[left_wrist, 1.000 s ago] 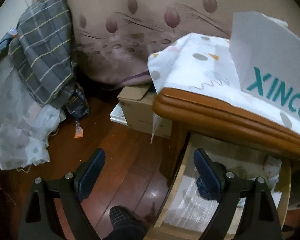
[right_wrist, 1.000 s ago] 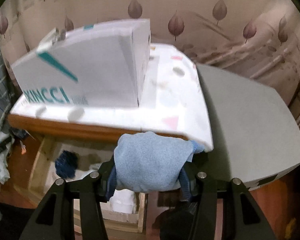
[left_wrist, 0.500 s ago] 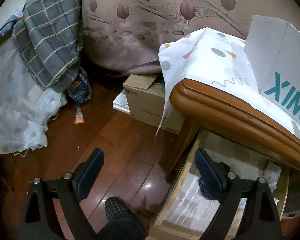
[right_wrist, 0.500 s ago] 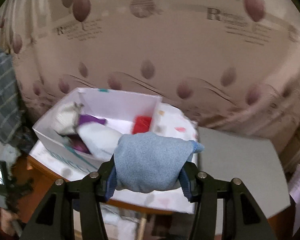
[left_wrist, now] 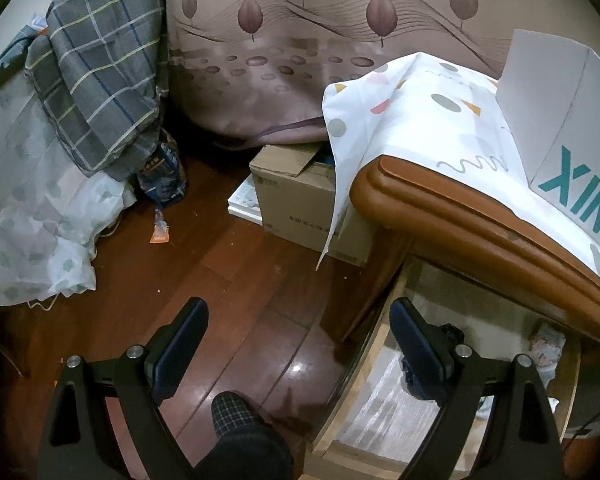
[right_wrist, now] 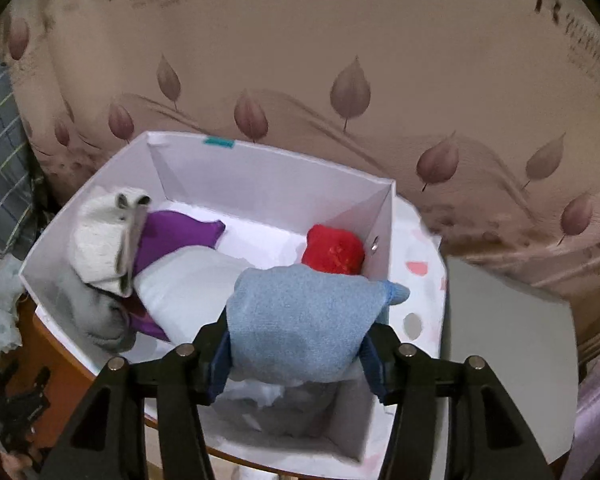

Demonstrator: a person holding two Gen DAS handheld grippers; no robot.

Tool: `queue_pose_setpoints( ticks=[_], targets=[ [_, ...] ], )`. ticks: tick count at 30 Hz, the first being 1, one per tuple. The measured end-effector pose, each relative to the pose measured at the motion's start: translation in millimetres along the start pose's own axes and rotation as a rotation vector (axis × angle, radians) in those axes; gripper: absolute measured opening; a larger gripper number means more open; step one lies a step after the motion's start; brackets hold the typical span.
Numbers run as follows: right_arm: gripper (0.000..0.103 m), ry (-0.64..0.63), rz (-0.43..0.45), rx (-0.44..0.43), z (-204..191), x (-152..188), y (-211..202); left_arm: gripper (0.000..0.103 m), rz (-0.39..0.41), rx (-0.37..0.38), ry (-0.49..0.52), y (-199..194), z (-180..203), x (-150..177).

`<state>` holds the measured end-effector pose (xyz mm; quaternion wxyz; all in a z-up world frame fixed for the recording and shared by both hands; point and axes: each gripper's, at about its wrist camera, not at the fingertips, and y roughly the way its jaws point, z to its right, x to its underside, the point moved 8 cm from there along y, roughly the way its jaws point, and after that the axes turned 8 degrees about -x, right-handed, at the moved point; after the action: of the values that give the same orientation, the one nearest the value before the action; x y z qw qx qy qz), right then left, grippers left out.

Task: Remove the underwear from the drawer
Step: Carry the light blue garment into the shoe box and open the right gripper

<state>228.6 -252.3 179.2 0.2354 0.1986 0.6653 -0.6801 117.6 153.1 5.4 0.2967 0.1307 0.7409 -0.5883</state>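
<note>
The underwear (right_wrist: 304, 320) is a soft, pale blue bundle with a fine knitted look, folded into a rounded wad with a small corner poking out to the right. It sits in the lower middle of the right wrist view, clamped between the two dark fingers of the right tongs (right_wrist: 296, 356), which are closed in on its sides and hold it above the near edge of a white box (right_wrist: 260, 176). The box stands on a patterned white cloth (right_wrist: 416, 276) over the bench (left_wrist: 460, 208) and holds other rolled pieces: a cream one at the upper left, a purple one beside it, a white one in the middle and a red one (right_wrist: 334, 250) against the right wall. In the left wrist view the left tongs (left_wrist: 300, 340) stand wide open and grip nothing, hanging at the bottom of the frame over the dark wooden floor (left_wrist: 204, 280); the right finger lies in front of the open drawer (left_wrist: 380, 412) at the lower right, under the bench edge. A dark bundle (left_wrist: 452, 332) shows in the drawer just behind that finger. A cardboard box (left_wrist: 296, 196) sits on the floor at the centre, and a grey checked blanket (left_wrist: 100, 64) hangs at the upper left.
</note>
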Motion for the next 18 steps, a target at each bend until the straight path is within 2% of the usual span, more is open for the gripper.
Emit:
queue_pose_setpoints(
  ticks=[3, 7, 9, 14, 18],
  targets=[
    [0.059, -0.013, -0.015, 0.019, -1, 3, 10, 0.091, -0.002, 0.001, 0.008, 1, 2, 0],
    [0.071, -0.007, -0.009, 0.014, -2, 6, 13, 0.091, 0.0, 0.006, 0.026, 0, 6, 1],
    [0.072, 0.003, 0.0, 0.0, -2, 6, 10, 0.091, 0.001, 0.012, 0.038, -1, 9, 2],
    [0.08, -0.01, 0.06, -0.004, -5, 2, -17, 0.091, 0.011, 0.039, 0.067, -4, 17, 5],
    [0.08, -0.037, 0.103, -0.005, -9, 3, -46, 0.091, 0.009, 0.047, 0.093, -3, 23, 6]
  ],
)
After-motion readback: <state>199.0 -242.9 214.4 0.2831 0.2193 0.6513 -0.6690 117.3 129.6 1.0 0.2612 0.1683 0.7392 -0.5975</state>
